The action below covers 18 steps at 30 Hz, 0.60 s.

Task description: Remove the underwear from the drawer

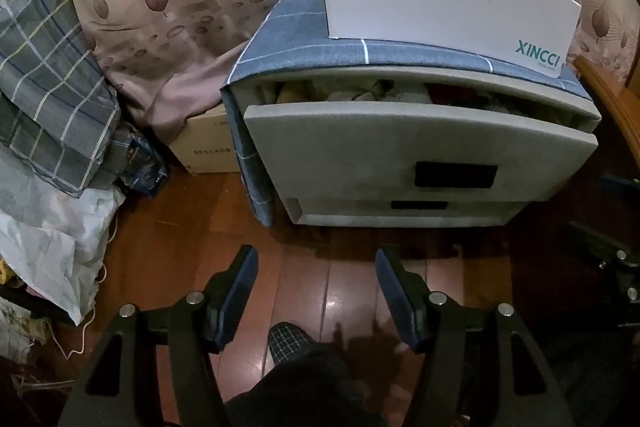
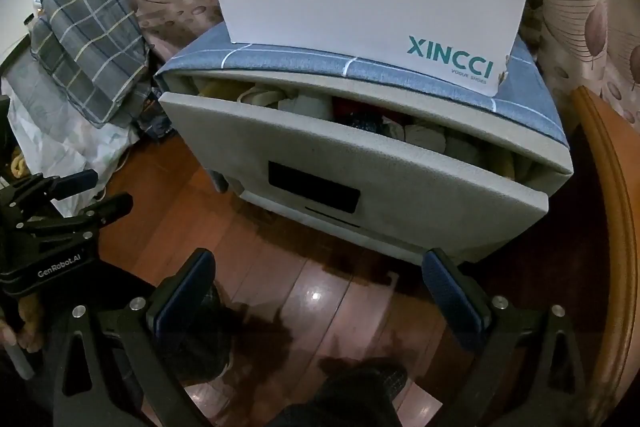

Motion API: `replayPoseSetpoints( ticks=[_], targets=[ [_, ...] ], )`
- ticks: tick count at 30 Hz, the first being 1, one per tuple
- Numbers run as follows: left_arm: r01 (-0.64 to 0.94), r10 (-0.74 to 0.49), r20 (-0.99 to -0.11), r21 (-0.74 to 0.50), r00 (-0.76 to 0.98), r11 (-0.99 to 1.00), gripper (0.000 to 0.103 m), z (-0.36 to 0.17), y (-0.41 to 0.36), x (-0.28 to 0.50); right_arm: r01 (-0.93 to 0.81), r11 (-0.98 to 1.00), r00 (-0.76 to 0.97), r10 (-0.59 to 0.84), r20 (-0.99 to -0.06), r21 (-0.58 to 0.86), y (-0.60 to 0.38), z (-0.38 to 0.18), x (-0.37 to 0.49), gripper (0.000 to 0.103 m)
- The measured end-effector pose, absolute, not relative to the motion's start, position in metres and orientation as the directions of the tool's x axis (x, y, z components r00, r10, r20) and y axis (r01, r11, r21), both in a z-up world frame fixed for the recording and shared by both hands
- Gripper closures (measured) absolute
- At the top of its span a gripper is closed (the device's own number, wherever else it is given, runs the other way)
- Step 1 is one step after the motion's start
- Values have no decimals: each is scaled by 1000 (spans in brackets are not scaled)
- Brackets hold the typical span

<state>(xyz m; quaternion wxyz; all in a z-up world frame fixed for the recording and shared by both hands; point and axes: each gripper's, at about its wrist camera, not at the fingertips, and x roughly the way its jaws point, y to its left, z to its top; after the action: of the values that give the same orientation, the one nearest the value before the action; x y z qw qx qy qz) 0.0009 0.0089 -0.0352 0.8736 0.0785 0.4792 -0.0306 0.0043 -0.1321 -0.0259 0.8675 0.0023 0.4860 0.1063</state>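
Observation:
A grey fabric drawer unit with a blue checked cover stands on the wooden floor. Its top drawer is pulled partly out, and crumpled clothing in white, beige, red and dark tones fills the gap. I cannot tell which piece is underwear. My left gripper hovers over the floor in front of the unit, open, nothing between its blue pads. My right gripper is open wide, empty, close below the drawer front. The left gripper also shows at that view's left edge.
A white XINCCI shoe box lies on the unit. Checked bedding and a white bag are piled at left, with a cardboard box beside the unit. Wooden furniture borders the right. A person's slippered foot rests on the floor below.

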Motion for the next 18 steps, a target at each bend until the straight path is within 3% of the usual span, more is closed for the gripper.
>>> replayPoseSetpoints(
  ticks=[18],
  targets=[
    [131, 15, -844, 101, 536, 986, 40, -35, 10, 0, -183, 977, 514, 188, -837, 107, -132, -26, 4, 0]
  ],
)
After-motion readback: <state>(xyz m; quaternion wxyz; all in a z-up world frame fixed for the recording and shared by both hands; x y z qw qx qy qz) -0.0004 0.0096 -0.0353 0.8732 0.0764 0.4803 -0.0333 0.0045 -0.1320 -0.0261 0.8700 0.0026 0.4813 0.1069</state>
